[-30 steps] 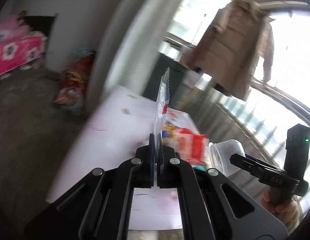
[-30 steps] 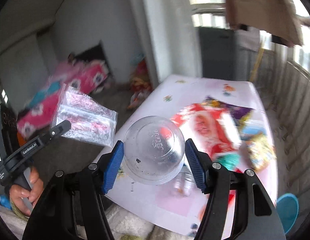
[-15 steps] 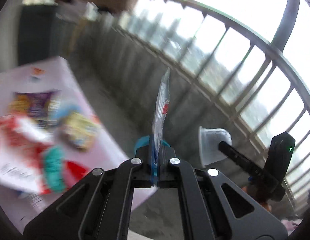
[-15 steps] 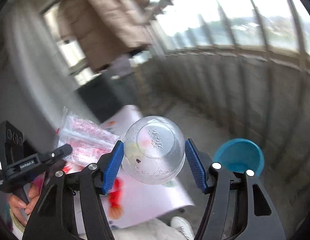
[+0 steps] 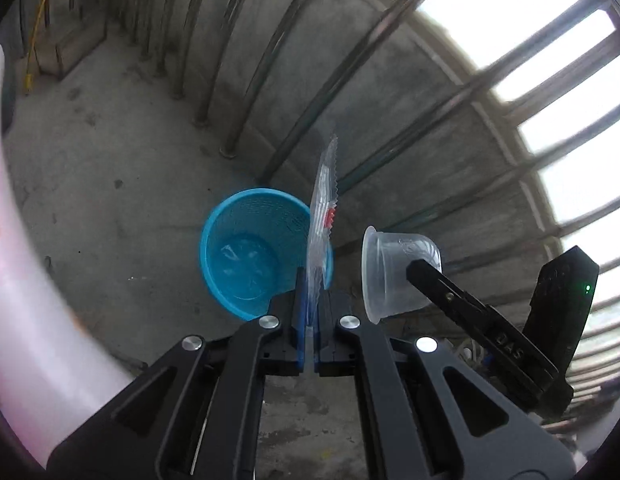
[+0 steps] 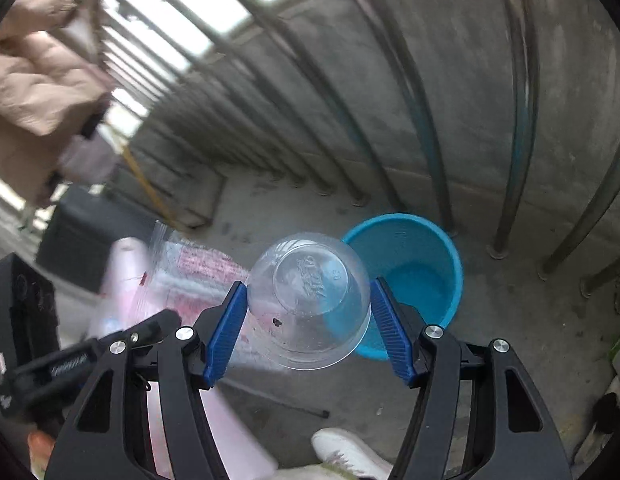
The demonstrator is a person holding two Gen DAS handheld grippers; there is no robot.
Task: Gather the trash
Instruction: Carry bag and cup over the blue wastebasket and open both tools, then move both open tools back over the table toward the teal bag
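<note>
My left gripper (image 5: 309,320) is shut on a clear plastic wrapper (image 5: 324,216) with red print, held edge-on above the floor. The wrapper also shows in the right wrist view (image 6: 194,276). My right gripper (image 6: 308,320) is shut on a clear plastic cup (image 6: 308,300), which also shows in the left wrist view (image 5: 394,272). A blue plastic bin (image 5: 250,252) stands on the concrete floor just beyond both grippers; in the right wrist view the bin (image 6: 422,264) is right behind the cup. Something clear lies in its bottom.
A metal railing (image 5: 270,92) and low concrete wall run behind the bin. The white table edge (image 5: 26,300) is at the left. A white shoe (image 6: 346,452) is on the floor below the right gripper. A beige coat (image 6: 34,84) hangs at upper left.
Both grippers have swung away from the table with its litter toward the floor by the railing. The blue bin has come into the middle of both views. Both grips are unchanged.
</note>
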